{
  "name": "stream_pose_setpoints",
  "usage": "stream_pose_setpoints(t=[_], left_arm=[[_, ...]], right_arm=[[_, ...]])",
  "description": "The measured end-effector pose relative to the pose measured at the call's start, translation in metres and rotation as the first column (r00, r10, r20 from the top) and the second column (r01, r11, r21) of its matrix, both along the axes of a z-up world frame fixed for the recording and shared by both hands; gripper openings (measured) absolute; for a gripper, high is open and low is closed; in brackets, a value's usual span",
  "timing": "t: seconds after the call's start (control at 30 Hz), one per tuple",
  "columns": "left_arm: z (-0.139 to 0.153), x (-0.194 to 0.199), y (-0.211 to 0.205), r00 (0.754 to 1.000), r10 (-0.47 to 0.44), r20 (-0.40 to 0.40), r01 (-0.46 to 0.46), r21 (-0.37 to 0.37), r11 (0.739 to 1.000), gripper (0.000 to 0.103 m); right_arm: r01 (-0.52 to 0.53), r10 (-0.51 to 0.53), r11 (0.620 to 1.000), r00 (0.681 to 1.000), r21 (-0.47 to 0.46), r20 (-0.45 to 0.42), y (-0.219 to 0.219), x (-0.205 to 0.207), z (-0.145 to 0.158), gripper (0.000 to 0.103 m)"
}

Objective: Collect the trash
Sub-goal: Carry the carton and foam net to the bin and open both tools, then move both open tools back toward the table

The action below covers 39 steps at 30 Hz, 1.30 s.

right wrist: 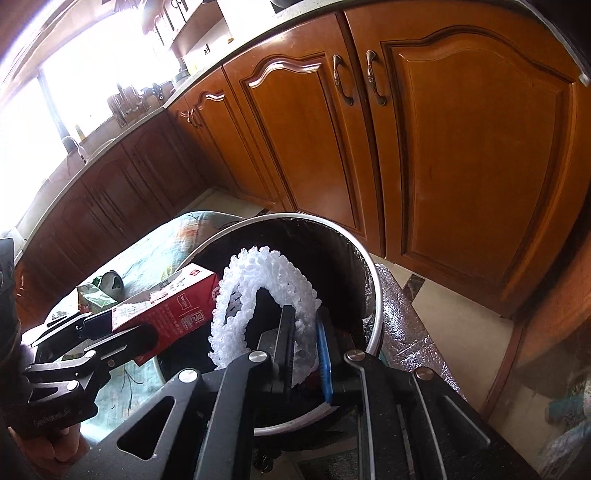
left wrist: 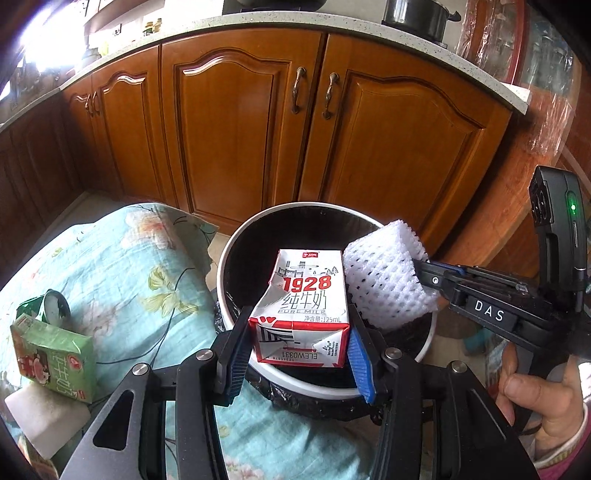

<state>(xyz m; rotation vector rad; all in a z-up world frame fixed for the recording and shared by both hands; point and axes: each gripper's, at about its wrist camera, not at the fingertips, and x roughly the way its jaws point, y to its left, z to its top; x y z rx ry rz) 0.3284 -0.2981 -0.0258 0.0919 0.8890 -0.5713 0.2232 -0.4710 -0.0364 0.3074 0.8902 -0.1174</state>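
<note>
Home kitchen; wooden cabinets (left wrist: 229,122), countertop (left wrist: 258,20) (pot (left wrist: 417,14))

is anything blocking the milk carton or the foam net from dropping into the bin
Nothing visible. The milk carton, held by the left gripper, and the foam net, in the right gripper, both hang over the open bin. Its mouth is uncovered, and only the dark liner shows inside.

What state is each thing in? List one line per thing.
Milk carton: dented, clamped in left tongs above the bin.
Foam net: squashed between right tongs, over the bin.
Bin: open, black liner.
Green carton: lying on the cloth.
Cabinet doors: closed.
</note>
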Motion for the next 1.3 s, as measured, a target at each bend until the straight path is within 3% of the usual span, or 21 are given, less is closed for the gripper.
stream_pose_setpoints(t=[0.13, 0.2, 0.3, 0.53, 0.8, 1.3], left_arm=[[0.000, 0.000, -0.003, 1.000, 0.000, -0.009, 0.000, 0.001, 1.000, 0.048], [0.002, -0.002, -0.001, 1.000, -0.002, -0.008, 0.002, -0.004, 1.000, 0.049], [0.005, -0.007, 0.005, 1.000, 0.004, 0.002, -0.004, -0.008, 1.000, 0.055], [0.006, -0.027, 0.033, 0.999, 0.043, -0.014, -0.044, -0.060, 0.997, 0.057], [0.002, -0.064, 0.084, 0.992, 0.116, -0.043, -0.120, -0.103, 0.987, 0.060], [0.007, -0.121, 0.183, 0.958, 0.280, -0.067, -0.286, -0.124, 0.950, 0.060]], right_arm=[[-0.007, 0.007, 1.000, 1.000, 0.013, -0.015, -0.005, 0.004, -0.004, 0.029], [-0.007, 0.007, 1.000, 1.000, 0.016, -0.012, -0.006, 0.006, -0.002, 0.049], [-0.001, 0.001, 1.000, 1.000, 0.019, 0.003, -0.006, 0.001, 0.001, 0.049], [0.003, -0.006, 0.999, 0.998, 0.052, 0.062, 0.000, -0.021, 0.012, 0.049], [-0.019, 0.005, 0.994, 0.992, 0.107, 0.127, 0.032, -0.048, 0.019, 0.062], [-0.151, 0.131, 0.969, 0.985, 0.194, 0.114, 0.121, -0.060, 0.007, 0.066]])
